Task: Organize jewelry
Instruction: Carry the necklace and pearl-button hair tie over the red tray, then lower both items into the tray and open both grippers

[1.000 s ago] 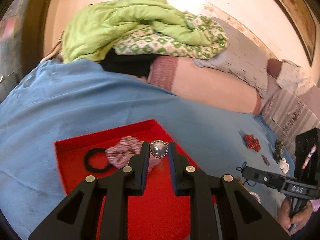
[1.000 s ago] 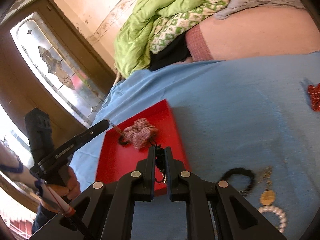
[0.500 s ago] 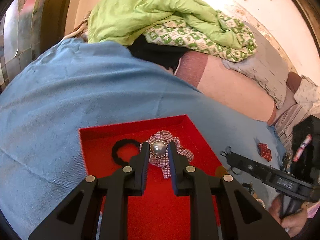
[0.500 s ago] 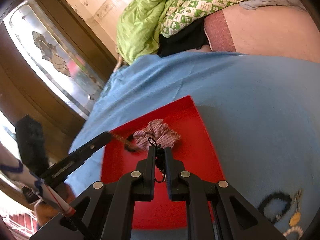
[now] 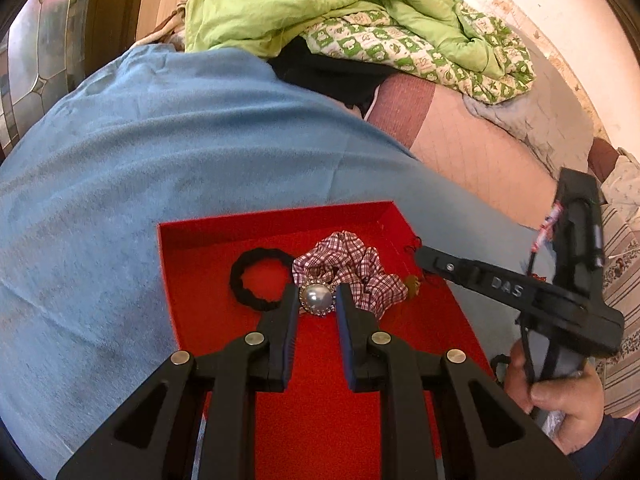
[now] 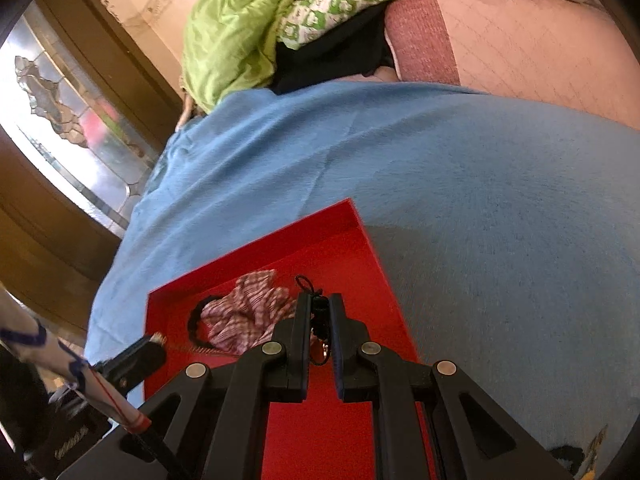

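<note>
A shallow red tray (image 5: pixel 192 280) (image 6: pixel 360 236) lies on a blue blanket. Inside it rest a black hair tie (image 5: pixel 256 276) (image 6: pixel 194 320) and a red-and-white plaid scrunchie (image 5: pixel 348 264) (image 6: pixel 244 312). My left gripper (image 5: pixel 317 300) is shut on a round pearl brooch (image 5: pixel 317 299) with a sparkly rim, held low over the tray just in front of the scrunchie. My right gripper (image 6: pixel 320 320) is shut on a black cord piece (image 6: pixel 318 312) with a small metal bit hanging below, over the tray's right half. In the left wrist view the right gripper (image 5: pixel 420 256) reaches over the tray's right rim.
The blue blanket (image 5: pixel 160 140) covers the bed around the tray. A green quilt (image 5: pixel 320 4) and patterned pillow (image 5: pixel 420 52) pile up at the back, with a pink mattress edge (image 5: pixel 472 148). More jewelry (image 6: pixel 580 456) lies on the blanket at lower right. A glass door (image 6: pixel 72 112) stands left.
Both grippers have moved in over the red tray and lower. The right one swung leftward from the blanket onto the tray with its cord piece. The left brooch now sits close above the scrunchie.
</note>
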Tool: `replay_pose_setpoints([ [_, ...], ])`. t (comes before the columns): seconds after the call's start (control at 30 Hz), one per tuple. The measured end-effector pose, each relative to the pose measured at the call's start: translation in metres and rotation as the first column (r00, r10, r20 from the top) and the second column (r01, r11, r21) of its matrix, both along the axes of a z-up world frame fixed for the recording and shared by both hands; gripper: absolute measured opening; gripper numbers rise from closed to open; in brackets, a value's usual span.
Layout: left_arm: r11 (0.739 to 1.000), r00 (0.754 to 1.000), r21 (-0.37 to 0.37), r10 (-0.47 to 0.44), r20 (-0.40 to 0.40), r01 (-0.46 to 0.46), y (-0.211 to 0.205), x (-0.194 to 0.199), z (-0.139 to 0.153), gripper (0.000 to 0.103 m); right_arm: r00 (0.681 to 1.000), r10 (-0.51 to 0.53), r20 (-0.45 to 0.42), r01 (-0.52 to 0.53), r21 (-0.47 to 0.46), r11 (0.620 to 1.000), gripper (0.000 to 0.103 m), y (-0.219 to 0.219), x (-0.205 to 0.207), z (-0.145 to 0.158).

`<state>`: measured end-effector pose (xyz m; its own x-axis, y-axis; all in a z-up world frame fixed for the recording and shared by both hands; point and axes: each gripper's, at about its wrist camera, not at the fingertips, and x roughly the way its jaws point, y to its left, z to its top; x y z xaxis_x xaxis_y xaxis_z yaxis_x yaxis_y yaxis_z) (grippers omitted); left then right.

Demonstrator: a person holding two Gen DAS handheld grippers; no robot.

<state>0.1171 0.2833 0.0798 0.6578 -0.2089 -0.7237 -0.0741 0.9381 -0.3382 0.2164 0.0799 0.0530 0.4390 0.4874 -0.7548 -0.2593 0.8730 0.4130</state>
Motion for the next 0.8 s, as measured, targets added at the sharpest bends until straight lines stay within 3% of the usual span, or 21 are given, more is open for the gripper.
replay_pose_setpoints([
  [0.8, 1.000, 0.996, 0.015, 0.018, -0.084, -0.016, 0.002, 0.007, -0.015, 0.018, 1.000, -0.001, -0.030, -0.002, -0.077, 0.997, 0.011, 0.020, 0.016, -0.018],
])
